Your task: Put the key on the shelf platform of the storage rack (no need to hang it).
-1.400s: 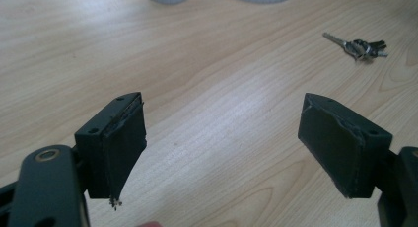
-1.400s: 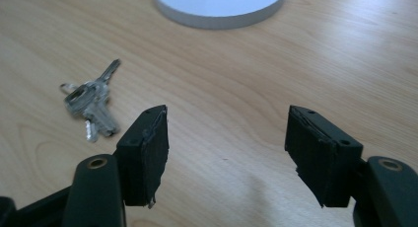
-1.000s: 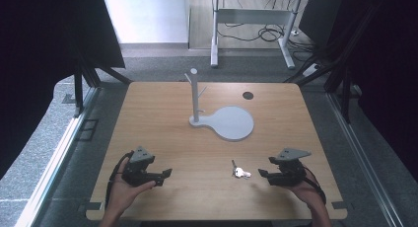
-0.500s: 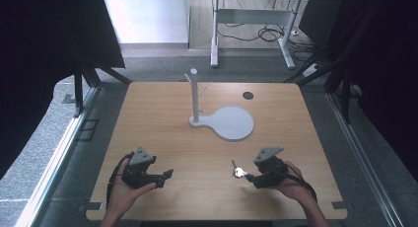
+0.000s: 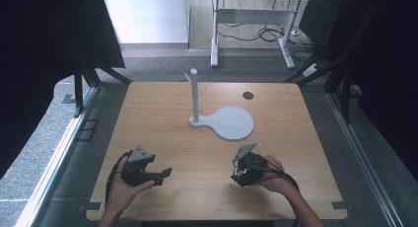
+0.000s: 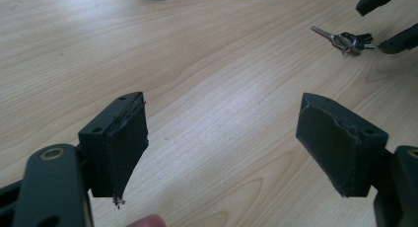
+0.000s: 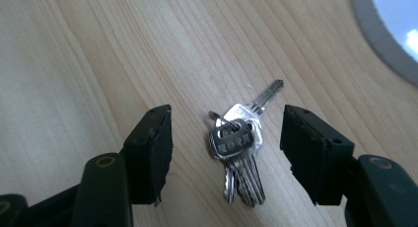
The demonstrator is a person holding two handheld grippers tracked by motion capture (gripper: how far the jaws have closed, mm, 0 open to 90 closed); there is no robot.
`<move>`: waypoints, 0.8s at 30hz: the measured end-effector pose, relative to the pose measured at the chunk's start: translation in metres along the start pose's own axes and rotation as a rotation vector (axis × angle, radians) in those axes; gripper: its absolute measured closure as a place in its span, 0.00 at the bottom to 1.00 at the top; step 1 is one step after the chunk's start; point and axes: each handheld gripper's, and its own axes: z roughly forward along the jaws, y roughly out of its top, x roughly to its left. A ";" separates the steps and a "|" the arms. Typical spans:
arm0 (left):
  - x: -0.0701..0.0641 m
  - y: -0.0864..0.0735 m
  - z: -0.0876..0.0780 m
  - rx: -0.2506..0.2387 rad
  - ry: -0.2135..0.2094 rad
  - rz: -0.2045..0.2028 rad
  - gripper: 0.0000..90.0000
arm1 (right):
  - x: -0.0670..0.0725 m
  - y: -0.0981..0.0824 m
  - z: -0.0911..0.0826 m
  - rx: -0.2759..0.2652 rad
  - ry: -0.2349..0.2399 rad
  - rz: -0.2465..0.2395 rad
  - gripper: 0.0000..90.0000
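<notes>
Right tool is sitting low over the table, jaws spread wide and straddling the bunch of keys without touching it. Keys are lying flat on the wood between the two pads: several silver blades on a ring, one blade pointing away toward the rim of the grey disc base. In the high view the right tool is resting near the front edge, right of centre, with the person's right hand wrapped around it from behind.

Left tool is also gaping wide, nothing between the pads, just bare wood grain. It's looking across at the keys and the right tool's two jaw tips beside them. In the high view the left tool is sitting front-left, well apart from the right one, held in the left hand.

Table is light wood with rounded corners. A grey stand is standing upright at mid-table on its flat disc base, short pegs branching off near the top. A small dark round spot is showing toward the far right corner.

Room: grey carpet floor, black curtains hanging on both sides, a white-legged desk frame with loose cables on the floor beyond.
</notes>
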 end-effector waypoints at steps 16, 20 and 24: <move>0.000 0.000 0.000 -0.001 -0.004 0.005 0.22 | -0.003 -0.008 0.018 0.070 -0.015 -0.015 0.50; 0.000 0.000 0.001 0.002 -0.010 0.007 0.22 | -0.005 -0.006 0.019 0.070 -0.007 -0.007 0.55; -0.002 0.000 0.003 0.007 -0.019 0.011 0.22 | -0.009 -0.004 0.020 0.078 0.025 0.010 0.63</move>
